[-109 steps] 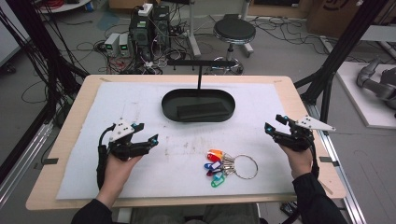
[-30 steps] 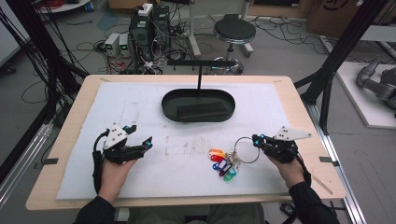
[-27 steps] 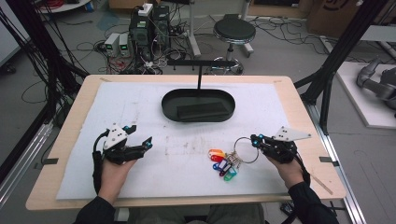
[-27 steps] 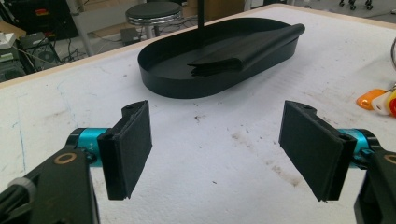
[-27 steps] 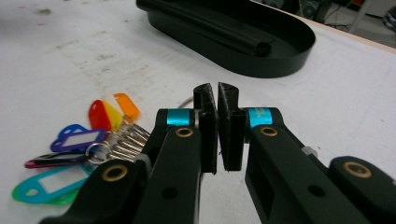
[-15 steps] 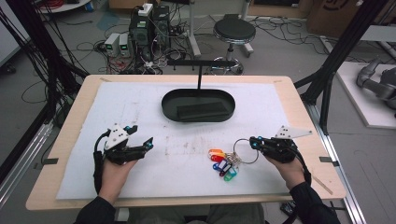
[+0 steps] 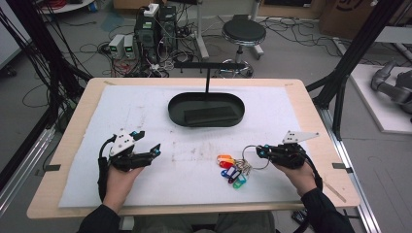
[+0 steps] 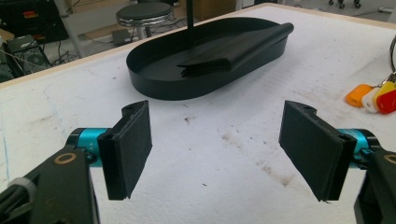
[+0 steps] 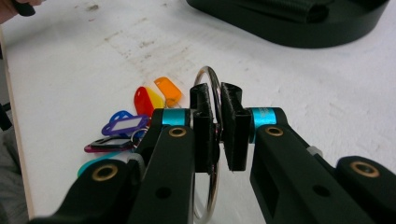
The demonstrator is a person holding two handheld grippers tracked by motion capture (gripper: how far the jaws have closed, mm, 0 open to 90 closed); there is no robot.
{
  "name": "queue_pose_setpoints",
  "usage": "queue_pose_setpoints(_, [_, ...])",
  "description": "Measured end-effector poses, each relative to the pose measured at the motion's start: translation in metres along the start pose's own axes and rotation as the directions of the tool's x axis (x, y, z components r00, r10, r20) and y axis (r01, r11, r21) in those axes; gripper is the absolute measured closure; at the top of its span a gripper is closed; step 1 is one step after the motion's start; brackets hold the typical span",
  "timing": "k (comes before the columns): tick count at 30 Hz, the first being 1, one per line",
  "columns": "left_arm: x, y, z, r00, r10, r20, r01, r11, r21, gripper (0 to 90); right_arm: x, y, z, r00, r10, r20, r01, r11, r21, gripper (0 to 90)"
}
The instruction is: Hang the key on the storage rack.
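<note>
Right gripper (image 7: 262, 151) sits at the right side of the white mat (image 7: 145, 111), jaws pinched on the metal ring (image 9: 211, 140); in the right gripper view the ring stands on edge between the two pads. Coloured key tags (image 7: 231, 171) hang off the ring and lie fanned on the mat just left of the gripper, near the front edge.

Left gripper (image 7: 156, 148) rests at the left side of the mat, well apart from the tags, jaws spread wide with nothing between them.

Black oval tray (image 7: 177, 109) sits at the mat's far middle, with a dark folded item (image 7: 211, 115) inside.
</note>
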State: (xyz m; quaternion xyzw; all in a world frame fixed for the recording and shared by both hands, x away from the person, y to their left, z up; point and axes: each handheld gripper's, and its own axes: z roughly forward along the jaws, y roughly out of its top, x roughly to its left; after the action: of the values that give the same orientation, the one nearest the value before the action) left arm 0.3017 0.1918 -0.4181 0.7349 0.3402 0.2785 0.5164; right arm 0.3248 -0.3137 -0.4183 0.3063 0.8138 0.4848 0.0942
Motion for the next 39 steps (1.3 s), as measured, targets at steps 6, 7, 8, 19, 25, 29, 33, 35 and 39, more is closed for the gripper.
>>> queue_pose_setpoints(6, [-0.002, 0.002, 0.0, 0.9999, 0.006, 0.011, -0.006, 0.9999, -0.011, 25.4, 0.006, 0.007, -0.005, 0.9994, -0.034, 0.007, 0.035, 0.996, -0.08, 84.5])
queue_pose_setpoints(7, [-0.002, 0.002, 0.001, 0.9999, 0.008, 0.015, -0.008, 0.9999, -0.012, 25.5, 0.007, 0.009, -0.006, 0.9992, -0.038, 0.008, 0.039, 0.995, -0.089, 84.5])
queue_pose_setpoints(8, [-0.003, 0.002, 0.001, 0.9998, 0.007, 0.02, -0.007, 0.9999, -0.015, 25.4, 0.008, 0.01, -0.007, 0.9991, -0.042, 0.01, 0.043, 0.995, -0.095, 84.4])
queue_pose_setpoints(19, [-0.009, 0.01, 0.005, 0.9974, 0.016, 0.07, -0.013, 0.9988, -0.047, 25.5, 0.017, 0.031, -0.007, 0.9972, -0.075, 0.0, 0.074, 0.985, -0.156, 84.5])
queue_pose_setpoints(25, [-0.018, 0.016, 0.011, 0.9913, 0.022, 0.13, -0.014, 0.9978, -0.065, 25.5, 0.022, 0.046, -0.006, 0.9964, -0.083, -0.016, 0.079, 0.983, -0.164, 84.6])
queue_pose_setpoints(29, [-0.026, 0.022, 0.019, 0.9824, 0.021, 0.186, -0.007, 0.9971, -0.075, 25.5, 0.026, 0.054, -0.008, 0.9954, -0.092, -0.027, 0.086, 0.981, -0.173, 84.6])
queue_pose_setpoints(33, [-0.036, 0.03, 0.028, 0.9684, 0.029, 0.248, -0.009, 0.9967, -0.081, 25.8, 0.029, 0.059, -0.01, 0.9939, -0.105, -0.034, 0.097, 0.979, -0.18, 84.5])
queue_pose_setpoints(35, [-0.041, 0.034, 0.033, 0.9606, 0.039, 0.275, -0.016, 0.9963, -0.085, 25.9, 0.03, 0.062, -0.011, 0.9934, -0.109, -0.037, 0.1, 0.978, -0.184, 84.5])
queue_pose_setpoints(39, [-0.051, 0.042, 0.043, 0.94, 0.039, 0.339, -0.007, 0.9954, -0.096, 27.3, 0.032, 0.069, -0.011, 0.9913, -0.125, -0.041, 0.114, 0.974, -0.195, 84.6])
